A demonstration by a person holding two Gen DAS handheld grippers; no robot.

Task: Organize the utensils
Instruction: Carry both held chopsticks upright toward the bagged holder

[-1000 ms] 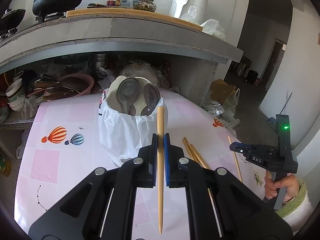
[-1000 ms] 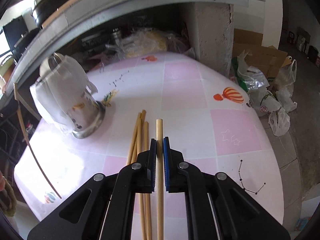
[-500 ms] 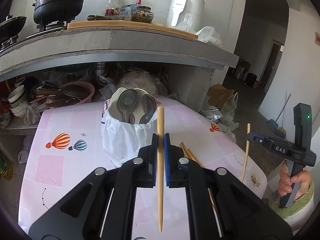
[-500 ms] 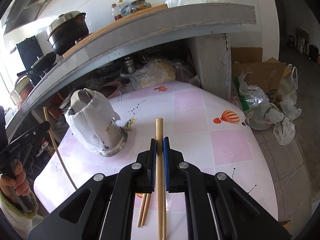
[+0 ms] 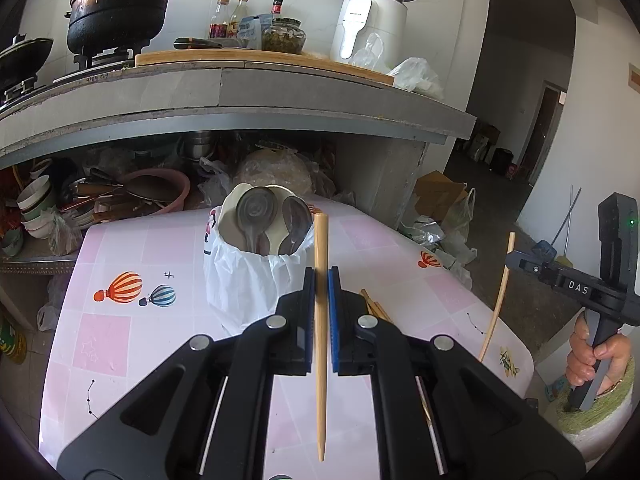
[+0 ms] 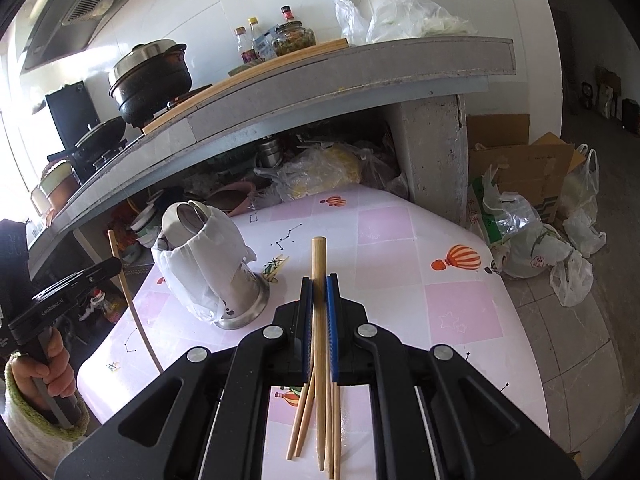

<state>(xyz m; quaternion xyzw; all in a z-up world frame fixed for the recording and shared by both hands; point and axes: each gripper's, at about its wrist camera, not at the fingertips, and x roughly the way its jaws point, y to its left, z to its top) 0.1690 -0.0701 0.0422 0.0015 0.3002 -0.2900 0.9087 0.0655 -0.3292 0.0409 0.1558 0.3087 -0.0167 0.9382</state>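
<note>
Left wrist view: left gripper (image 5: 321, 280) clamped on a chopstick (image 5: 320, 320), centre frame, just right of the bag-lined utensil holder (image 5: 256, 268) (spoons inside). Right wrist view: right gripper (image 6: 319, 284) clamped on another chopstick (image 6: 319, 300); loose chopsticks (image 6: 300, 428) on the table (image 6: 460, 312), bottom centre

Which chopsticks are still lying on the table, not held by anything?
The loose chopsticks lying flat on the pink table, under the right gripper. Unlike them, one chopstick is clamped in that gripper and another in the left gripper, both lifted.
</note>
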